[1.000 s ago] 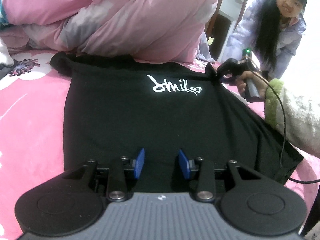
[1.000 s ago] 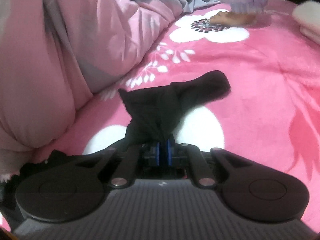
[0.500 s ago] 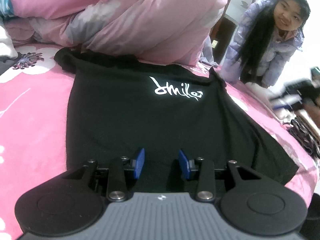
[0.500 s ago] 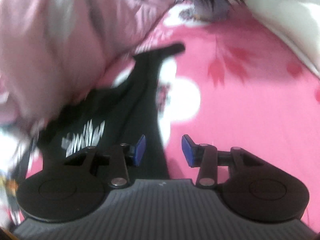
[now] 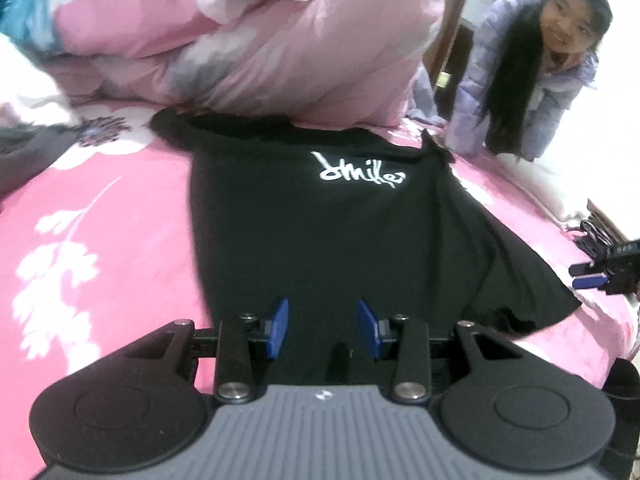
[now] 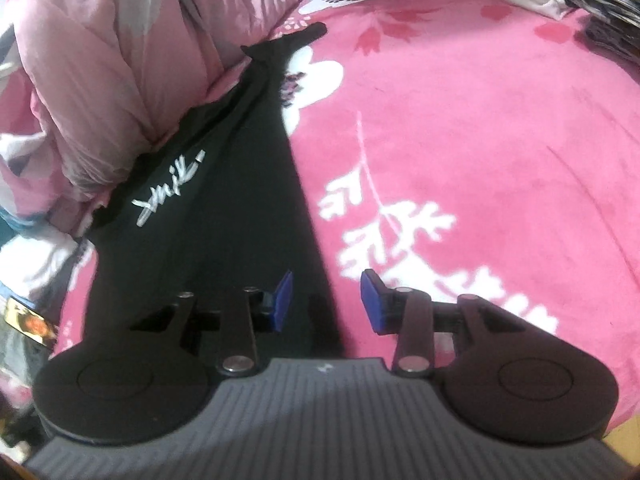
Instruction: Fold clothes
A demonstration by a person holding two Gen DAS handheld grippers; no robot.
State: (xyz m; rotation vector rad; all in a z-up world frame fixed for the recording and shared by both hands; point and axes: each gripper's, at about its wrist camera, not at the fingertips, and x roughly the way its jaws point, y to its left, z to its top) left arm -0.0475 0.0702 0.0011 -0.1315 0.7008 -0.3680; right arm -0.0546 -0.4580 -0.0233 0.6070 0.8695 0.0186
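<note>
Black T-shirt [image 5: 340, 240] flat on the pink bedspread [image 5: 100, 220].
Left gripper [image 5: 323, 330] gapes empty; right gripper [image 6: 326, 302], jaws just narrowing, holds nothing.

Left wrist view: low and close over the near hem of the black T-shirt [image 5: 320, 232], facing its far collar and the quilt [image 5: 256, 40]. Right wrist view: low at the shirt's right edge, facing along it over the pink bedspread [image 6: 480, 140]. Shared: shirt, white lettering, quilt, bedspread.
</note>
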